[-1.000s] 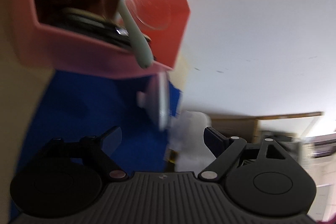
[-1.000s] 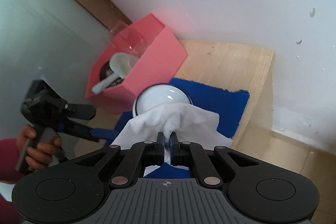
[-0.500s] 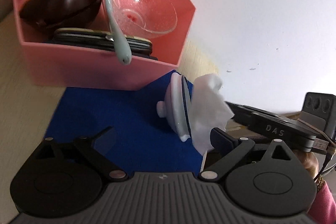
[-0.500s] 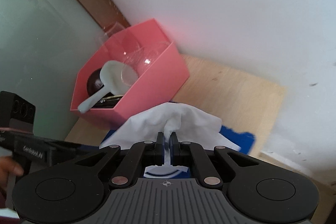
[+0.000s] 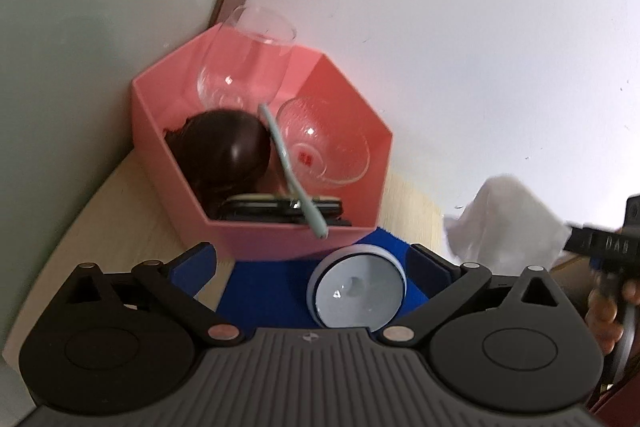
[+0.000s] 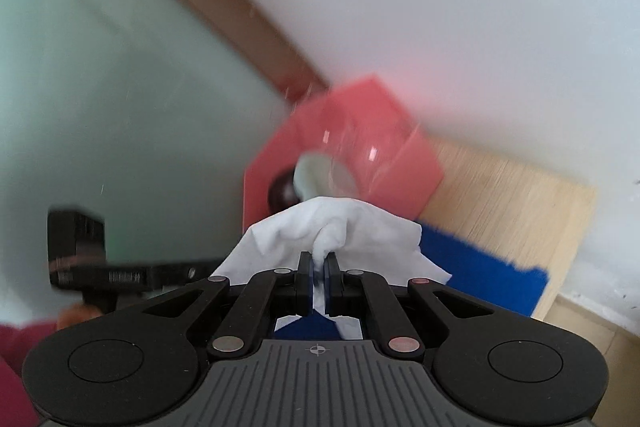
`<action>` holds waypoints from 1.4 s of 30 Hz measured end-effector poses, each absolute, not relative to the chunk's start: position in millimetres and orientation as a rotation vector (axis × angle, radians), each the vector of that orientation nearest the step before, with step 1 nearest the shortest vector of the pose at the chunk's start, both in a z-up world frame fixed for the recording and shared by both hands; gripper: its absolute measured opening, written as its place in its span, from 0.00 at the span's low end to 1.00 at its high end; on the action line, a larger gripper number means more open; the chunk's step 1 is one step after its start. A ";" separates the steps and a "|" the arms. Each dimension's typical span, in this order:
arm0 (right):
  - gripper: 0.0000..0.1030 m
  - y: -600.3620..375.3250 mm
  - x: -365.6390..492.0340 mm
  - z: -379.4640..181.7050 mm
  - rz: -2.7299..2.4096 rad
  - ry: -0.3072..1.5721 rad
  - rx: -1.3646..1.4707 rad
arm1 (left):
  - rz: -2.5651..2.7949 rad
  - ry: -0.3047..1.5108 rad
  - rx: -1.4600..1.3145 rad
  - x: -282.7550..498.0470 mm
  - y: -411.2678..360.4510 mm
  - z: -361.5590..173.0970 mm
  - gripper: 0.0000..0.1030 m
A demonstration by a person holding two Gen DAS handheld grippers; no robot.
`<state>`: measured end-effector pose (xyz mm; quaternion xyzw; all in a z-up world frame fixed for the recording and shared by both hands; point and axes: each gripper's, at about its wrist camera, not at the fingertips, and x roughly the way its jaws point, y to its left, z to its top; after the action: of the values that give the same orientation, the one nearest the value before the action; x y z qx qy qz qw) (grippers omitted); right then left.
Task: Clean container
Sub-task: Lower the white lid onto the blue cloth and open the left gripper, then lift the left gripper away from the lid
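Home kitchen corner, pink bin point(image 5: 280, 235) of dishes, glass bowl point(image 5: 324, 151), wooden counter point(image 5: 120, 211)

White cloth point(image 6: 336, 231) in right gripper point(image 6: 319, 273)

A pink bin point(image 5: 280, 239) stands on the desk point(image 5: 120, 203) in the corner against the wall point(image 5: 480, 27). Inside it are a tall glass point(image 5: 244, 67), a clear bowl point(image 5: 332, 151), a dark brown bowl point(image 5: 224, 151), a dark plate point(image 5: 276, 207) and a pale green spoon point(image 5: 296, 183) leaning over the bin's front edge.
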<state>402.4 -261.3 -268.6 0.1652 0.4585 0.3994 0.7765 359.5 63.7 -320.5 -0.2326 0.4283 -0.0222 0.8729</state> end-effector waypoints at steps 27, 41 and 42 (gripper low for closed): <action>0.07 -154.3 422.7 -200.2 0.774 0.917 0.210 | -0.029 0.832 -0.352 342.0 90.4 -231.2 1.00; 0.08 -192.7 374.2 -209.5 0.594 0.975 0.079 | -0.013 0.915 -0.267 316.2 68.1 -229.3 1.00; 0.08 -185.6 378.3 -210.2 0.605 0.963 0.077 | -0.004 0.915 -0.260 314.0 68.1 -225.9 1.00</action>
<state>378.3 -185.6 -210.2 0.0363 0.4559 0.2866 0.8419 314.0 68.1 -225.9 -0.1251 0.4406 -0.0021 0.8889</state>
